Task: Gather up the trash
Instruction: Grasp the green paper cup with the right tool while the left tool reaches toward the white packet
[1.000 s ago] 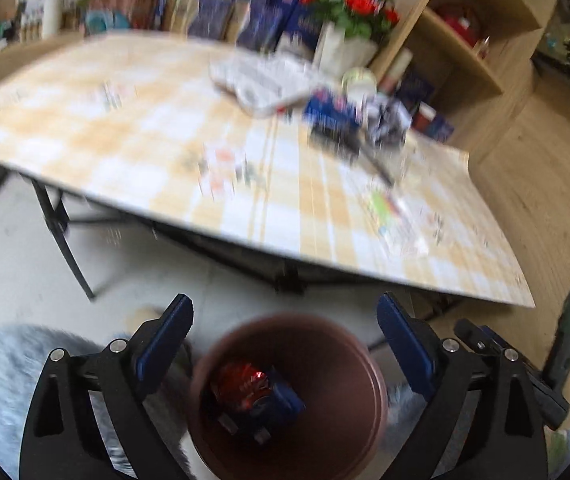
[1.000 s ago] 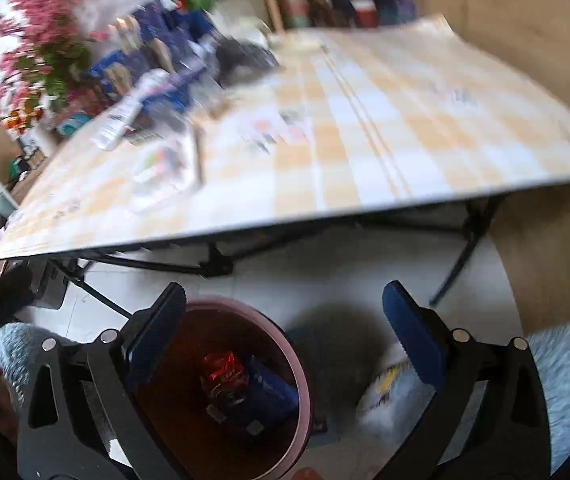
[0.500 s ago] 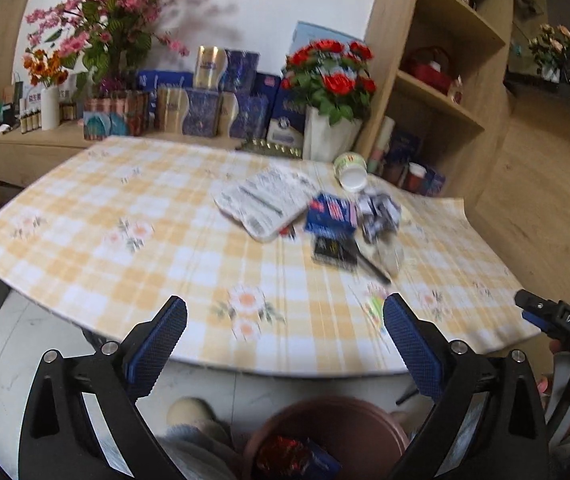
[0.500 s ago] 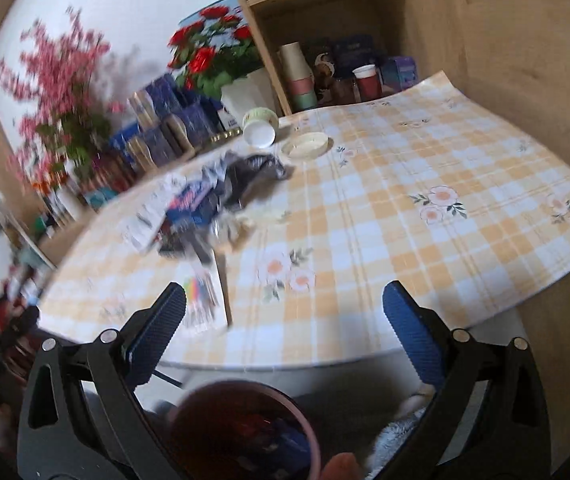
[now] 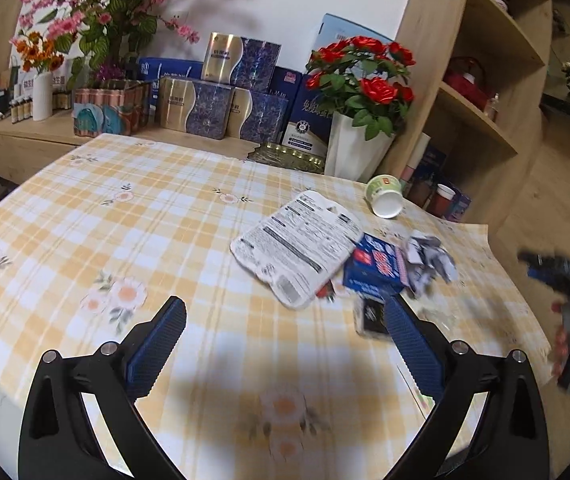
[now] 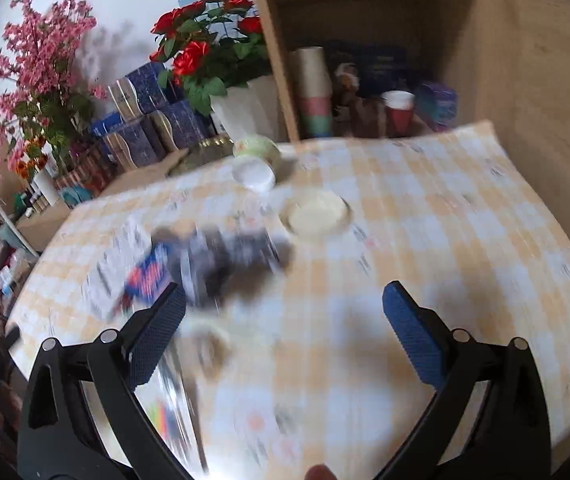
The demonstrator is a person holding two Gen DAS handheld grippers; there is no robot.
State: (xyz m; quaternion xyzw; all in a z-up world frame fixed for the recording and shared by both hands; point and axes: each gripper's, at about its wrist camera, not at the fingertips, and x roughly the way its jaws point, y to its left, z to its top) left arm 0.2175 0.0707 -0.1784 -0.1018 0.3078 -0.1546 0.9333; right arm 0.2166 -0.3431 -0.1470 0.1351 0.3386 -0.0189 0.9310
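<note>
Hanging over the checked tablecloth (image 5: 189, 232), the left gripper (image 5: 281, 320) has its fingers spread wide, nothing between them. Past its right fingertip lies the trash: a dark packet (image 5: 369, 317), then the blue box (image 5: 377, 268) with the white printed wrapper (image 5: 297, 244) left of it. The right gripper (image 6: 285, 308), likewise spread and empty, seems about as near.

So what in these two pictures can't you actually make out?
- Right wrist view: the trash pile is smeared by motion blur; single pieces cannot be told apart.
- Left wrist view: the small dark packet is partly hidden behind a finger of the left gripper.
- Left wrist view: the right gripper at the right edge is blurred and cut off.
- Printing on the white pack is too small to read.
</note>
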